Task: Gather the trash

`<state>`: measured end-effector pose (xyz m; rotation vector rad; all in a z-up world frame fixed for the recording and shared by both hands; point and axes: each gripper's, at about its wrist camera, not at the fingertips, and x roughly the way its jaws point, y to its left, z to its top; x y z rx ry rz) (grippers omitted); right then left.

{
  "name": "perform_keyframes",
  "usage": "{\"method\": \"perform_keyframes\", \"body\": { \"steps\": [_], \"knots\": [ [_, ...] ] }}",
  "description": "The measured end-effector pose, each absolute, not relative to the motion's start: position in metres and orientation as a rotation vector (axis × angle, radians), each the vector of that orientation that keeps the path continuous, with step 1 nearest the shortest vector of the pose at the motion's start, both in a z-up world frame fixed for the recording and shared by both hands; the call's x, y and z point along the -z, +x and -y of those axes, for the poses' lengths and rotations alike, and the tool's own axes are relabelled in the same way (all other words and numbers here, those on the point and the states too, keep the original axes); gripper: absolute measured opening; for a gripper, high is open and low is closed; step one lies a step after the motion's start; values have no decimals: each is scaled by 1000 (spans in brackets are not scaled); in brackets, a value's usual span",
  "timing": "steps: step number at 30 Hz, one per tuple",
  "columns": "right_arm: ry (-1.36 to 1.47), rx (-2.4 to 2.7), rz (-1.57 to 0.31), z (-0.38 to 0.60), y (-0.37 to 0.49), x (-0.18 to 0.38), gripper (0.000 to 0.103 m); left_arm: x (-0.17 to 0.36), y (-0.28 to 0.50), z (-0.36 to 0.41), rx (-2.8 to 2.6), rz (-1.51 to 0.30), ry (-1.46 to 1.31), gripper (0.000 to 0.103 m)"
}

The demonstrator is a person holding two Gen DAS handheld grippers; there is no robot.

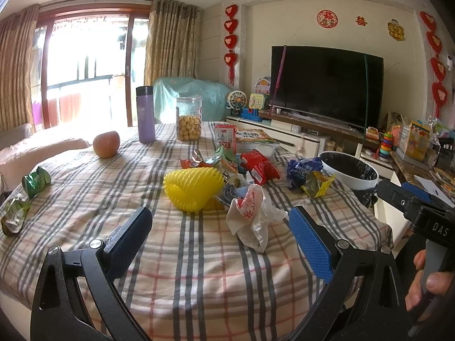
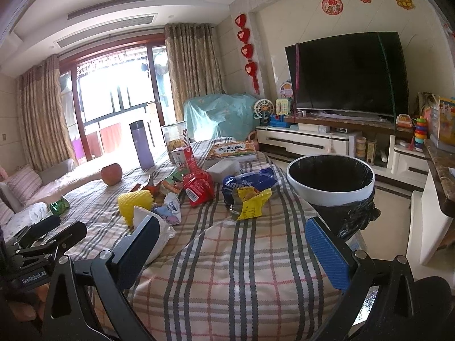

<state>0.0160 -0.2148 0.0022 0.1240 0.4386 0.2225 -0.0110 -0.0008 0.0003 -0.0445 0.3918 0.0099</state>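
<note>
Trash lies on a plaid tablecloth (image 1: 182, 255): a yellow foam fruit net (image 1: 192, 189), a crumpled white plastic bag (image 1: 253, 216), a red wrapper (image 1: 260, 166), a blue wrapper (image 1: 301, 169), a yellow wrapper (image 1: 318, 186) and two green wrappers (image 1: 35, 180) at the left. A white bin with a black liner (image 2: 331, 179) stands off the table's right edge. My left gripper (image 1: 220, 234) is open and empty, just short of the white bag. My right gripper (image 2: 233, 248) is open and empty above the cloth, left of the bin.
An apple (image 1: 106, 143), a purple flask (image 1: 145, 113), a biscuit jar (image 1: 189, 119), a milk carton (image 1: 226, 139) and a book (image 2: 231, 149) stand at the far side. A TV (image 2: 347, 74) and toy-laden cabinet lie beyond. The right gripper's body shows in the left wrist view (image 1: 426, 216).
</note>
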Motion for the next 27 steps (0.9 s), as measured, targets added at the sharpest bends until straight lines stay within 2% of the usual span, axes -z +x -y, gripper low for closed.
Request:
{"method": "perform_keyframes", "body": {
  "steps": [14,27],
  "knots": [
    [143,-249,-494,222,31,4,103,13,3,6,-11,-444,-19,99],
    [179,-270,-620,233,83,25,103,32,54,17,42,-547,-39,99]
  ]
}}
